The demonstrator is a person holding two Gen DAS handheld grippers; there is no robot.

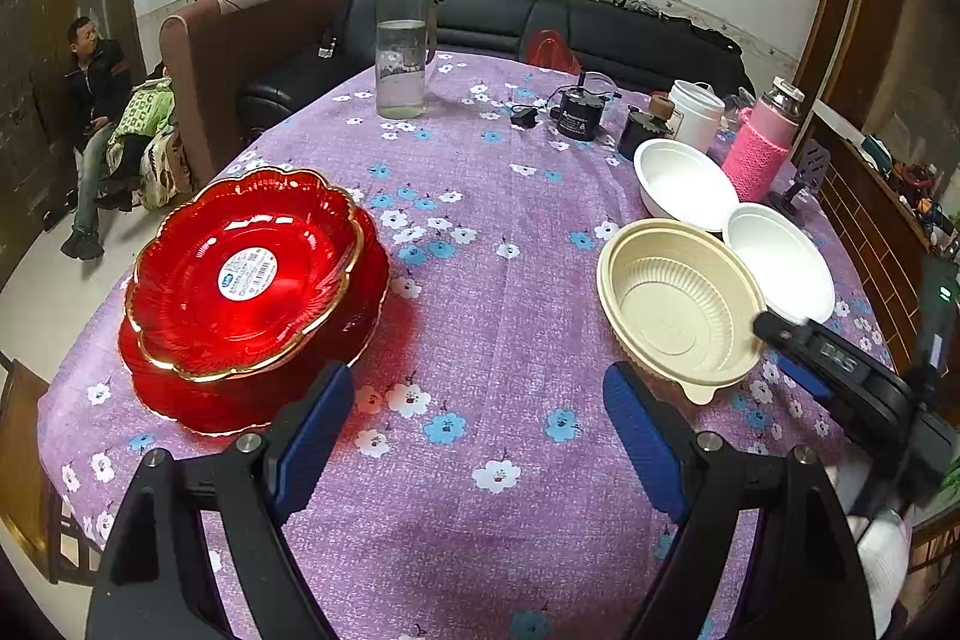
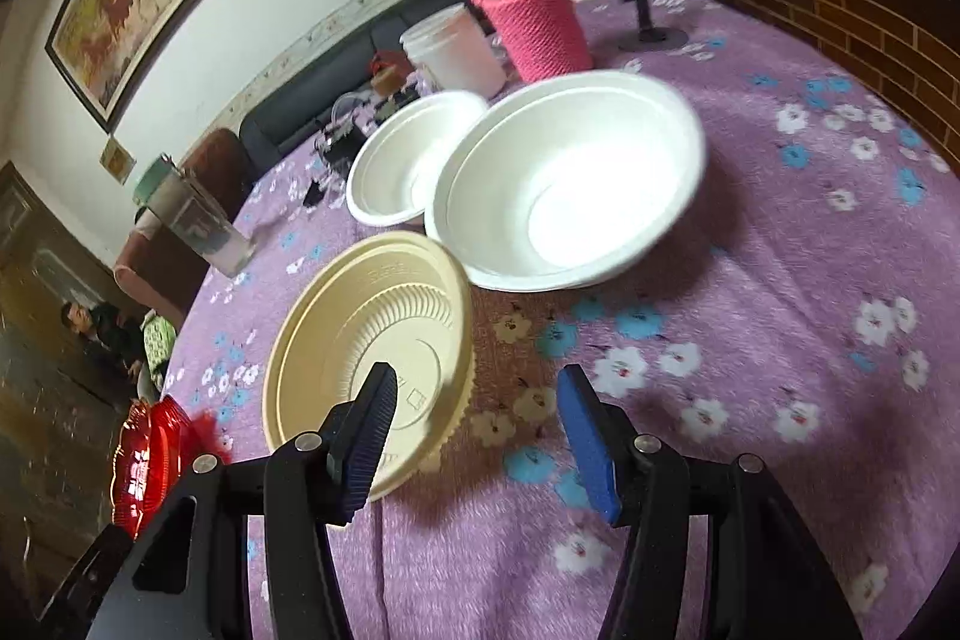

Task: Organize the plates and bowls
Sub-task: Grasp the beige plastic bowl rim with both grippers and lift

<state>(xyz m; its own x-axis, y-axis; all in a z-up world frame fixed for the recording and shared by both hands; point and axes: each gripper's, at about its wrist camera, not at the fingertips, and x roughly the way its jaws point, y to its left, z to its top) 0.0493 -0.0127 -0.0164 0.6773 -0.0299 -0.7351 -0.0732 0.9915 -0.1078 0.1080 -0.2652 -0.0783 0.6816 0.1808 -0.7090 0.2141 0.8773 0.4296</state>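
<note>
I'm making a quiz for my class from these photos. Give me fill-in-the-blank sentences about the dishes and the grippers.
1. The red plates lie in a ____ of two.
2. The number of white bowls beside the beige bowl is ____.
3. The left gripper has its jaws ____ and holds nothing.
4. The right gripper has one finger over the ____ bowl.

Missing words: stack; two; open; beige

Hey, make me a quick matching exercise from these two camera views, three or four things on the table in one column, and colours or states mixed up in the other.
Things
1. stacked plates
2. ribbed bowl
3. water bottle
4. knitted sleeve

Descriptions
A. pink
B. clear, green lid
C. red, gold rim
D. beige, empty

Pairs: 1-C, 2-D, 3-B, 4-A
</note>
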